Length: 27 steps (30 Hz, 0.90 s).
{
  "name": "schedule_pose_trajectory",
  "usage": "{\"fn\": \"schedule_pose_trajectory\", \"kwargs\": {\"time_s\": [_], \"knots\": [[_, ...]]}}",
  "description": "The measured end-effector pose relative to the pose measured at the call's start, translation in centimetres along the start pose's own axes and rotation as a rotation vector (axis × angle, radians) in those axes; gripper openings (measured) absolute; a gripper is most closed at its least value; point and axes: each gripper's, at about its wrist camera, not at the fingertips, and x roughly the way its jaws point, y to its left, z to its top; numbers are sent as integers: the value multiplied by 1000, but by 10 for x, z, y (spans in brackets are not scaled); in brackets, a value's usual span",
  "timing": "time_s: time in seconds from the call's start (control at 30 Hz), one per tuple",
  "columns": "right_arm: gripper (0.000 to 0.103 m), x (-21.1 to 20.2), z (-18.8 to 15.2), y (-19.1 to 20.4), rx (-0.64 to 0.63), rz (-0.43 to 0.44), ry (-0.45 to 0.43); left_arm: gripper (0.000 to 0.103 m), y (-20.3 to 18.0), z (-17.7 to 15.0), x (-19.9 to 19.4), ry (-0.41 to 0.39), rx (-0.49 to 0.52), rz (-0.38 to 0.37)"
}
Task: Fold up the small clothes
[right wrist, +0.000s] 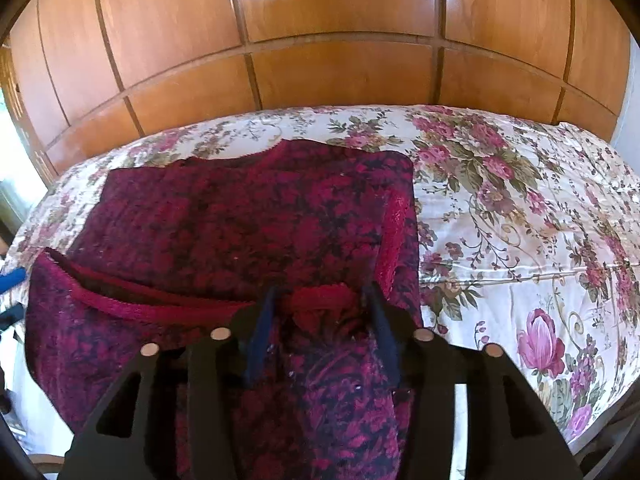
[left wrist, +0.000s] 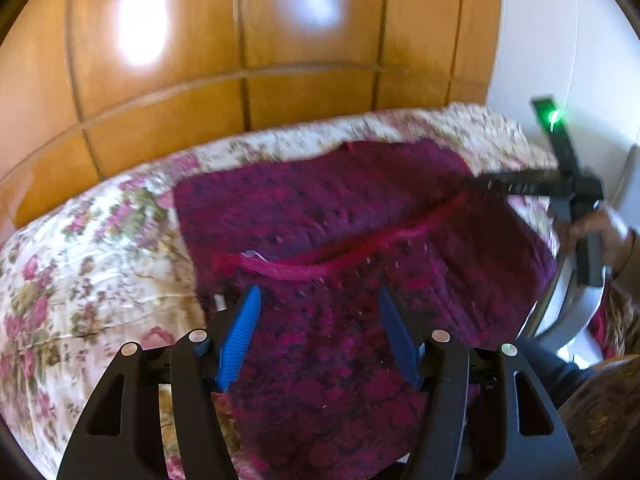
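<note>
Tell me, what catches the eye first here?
A dark red patterned garment lies spread on a flowered bedspread, with glossy wooden panels behind the bed. In the foreground of each view, black tongs with blue pads hover over the cloth: left tongs, right tongs.

Bed (right wrist: 520, 208): floral cover, white with pink roses. Behind it, wardrobe (right wrist: 320, 20) of glossy orange-brown wood panels, two light glares. White wall (left wrist: 540, 40) at right. Daylight at far left.
</note>
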Motion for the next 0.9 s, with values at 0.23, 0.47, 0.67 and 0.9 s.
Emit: {"fn": "schedule_pose_trajectory", "kwargs": {"time_s": [0.23,0.47,0.67,0.9], "knots": [[47,-1,-6,8,-50,-26,-2,28,16,-9,52,126,-60,28],[18,0,-8,8,-62,-39,-1,0,24,-19,41,69,-115,59],[17,-27,-5,1,-47,-16,-64,0,35,-8,-7,-86,-221,60],[19,22,-5,-13,52,-34,4,0,45,-8,59,64,-255,156]]}}
